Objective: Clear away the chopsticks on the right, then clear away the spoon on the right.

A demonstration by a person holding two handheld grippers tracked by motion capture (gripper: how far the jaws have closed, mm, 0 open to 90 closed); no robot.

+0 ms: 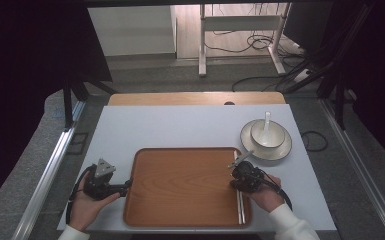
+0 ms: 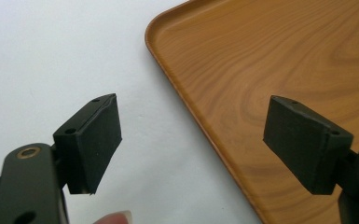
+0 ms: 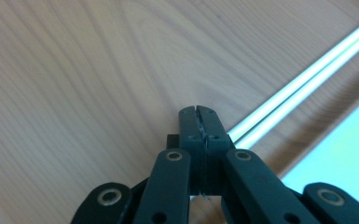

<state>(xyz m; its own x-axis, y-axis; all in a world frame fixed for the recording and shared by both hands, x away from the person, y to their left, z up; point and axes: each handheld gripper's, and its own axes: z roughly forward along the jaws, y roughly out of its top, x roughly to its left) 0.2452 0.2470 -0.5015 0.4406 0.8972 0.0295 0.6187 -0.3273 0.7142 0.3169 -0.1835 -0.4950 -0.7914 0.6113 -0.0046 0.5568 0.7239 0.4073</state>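
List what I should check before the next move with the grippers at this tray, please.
1. Left gripper open, nothing between its jaws: ok.
2. Left gripper at the tray's edge, one jaw over the table, the other over the wood: ok.
3. Right gripper shut, low over the tray: ok.
4. Right gripper actually pinching the chopsticks: cannot tell; they run out from behind its closed jaws.
5. Chopsticks side by side along the tray's right side: ok.
6. Bowl with spoon resting on the plate, apart from the tray and both hands: ok.
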